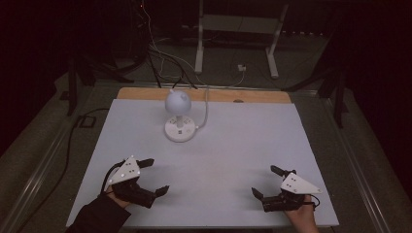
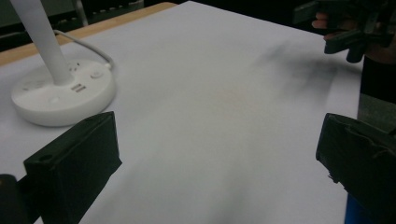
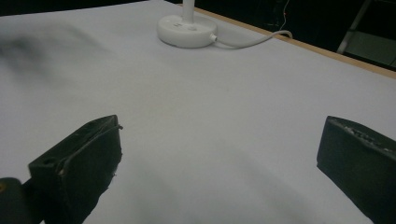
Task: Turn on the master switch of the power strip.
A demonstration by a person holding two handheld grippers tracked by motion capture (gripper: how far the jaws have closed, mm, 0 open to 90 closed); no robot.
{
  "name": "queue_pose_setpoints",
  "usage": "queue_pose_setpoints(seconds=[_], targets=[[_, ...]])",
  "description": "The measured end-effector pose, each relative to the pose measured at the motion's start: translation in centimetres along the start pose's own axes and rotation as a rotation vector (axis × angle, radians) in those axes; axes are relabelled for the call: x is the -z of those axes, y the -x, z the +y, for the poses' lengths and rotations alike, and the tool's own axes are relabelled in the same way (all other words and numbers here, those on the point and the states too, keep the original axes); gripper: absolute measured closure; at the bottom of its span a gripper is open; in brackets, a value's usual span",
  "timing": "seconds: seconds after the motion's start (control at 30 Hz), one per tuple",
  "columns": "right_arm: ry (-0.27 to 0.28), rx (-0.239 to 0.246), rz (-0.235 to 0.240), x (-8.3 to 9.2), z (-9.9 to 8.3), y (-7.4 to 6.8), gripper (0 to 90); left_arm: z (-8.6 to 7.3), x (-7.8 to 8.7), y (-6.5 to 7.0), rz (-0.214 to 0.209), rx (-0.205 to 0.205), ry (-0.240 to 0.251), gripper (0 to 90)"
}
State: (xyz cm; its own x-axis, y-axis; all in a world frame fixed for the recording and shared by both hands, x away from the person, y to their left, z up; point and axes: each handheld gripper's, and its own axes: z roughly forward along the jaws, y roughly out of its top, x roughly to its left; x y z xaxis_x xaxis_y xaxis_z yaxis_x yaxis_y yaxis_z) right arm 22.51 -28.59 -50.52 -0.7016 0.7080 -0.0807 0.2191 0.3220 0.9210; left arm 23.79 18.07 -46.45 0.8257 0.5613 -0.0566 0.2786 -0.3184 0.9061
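A small white desk lamp stands at the back middle of the white table sheet, with a round head, a thin stem and a round base. Its white cable runs off the back edge. My left gripper rests near the front left, open, nothing between its black jaws. My right gripper sits near the front right, also open and empty. From the left gripper view the right gripper appears at the top right, held in a hand.
A wooden strip edges the back of the table. Behind it, on the dark floor, are cables and a white metal stand. Dark surroundings close in on both sides.
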Motion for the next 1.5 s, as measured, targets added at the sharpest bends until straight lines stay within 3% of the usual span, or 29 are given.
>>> queue_pose_setpoints(seconds=[0.7, 1.33, 1.5], targets=[[0.008, -0.012, 0.012, 0.1, 0.0, 0.0, 0.0, 3.4, -1.8, -1.2, 0.012, -0.01, -0.009, 0.1], [0.012, -0.013, 0.019, 0.1, 0.0, 0.0, 0.0, 5.5, -5.1, -1.3, 0.029, -0.024, 0.002, 0.1], [0.015, -0.018, 0.021, 0.1, 0.0, 0.1, 0.0, 5.7, -6.0, -1.3, 0.046, -0.042, -0.016, 0.1]])
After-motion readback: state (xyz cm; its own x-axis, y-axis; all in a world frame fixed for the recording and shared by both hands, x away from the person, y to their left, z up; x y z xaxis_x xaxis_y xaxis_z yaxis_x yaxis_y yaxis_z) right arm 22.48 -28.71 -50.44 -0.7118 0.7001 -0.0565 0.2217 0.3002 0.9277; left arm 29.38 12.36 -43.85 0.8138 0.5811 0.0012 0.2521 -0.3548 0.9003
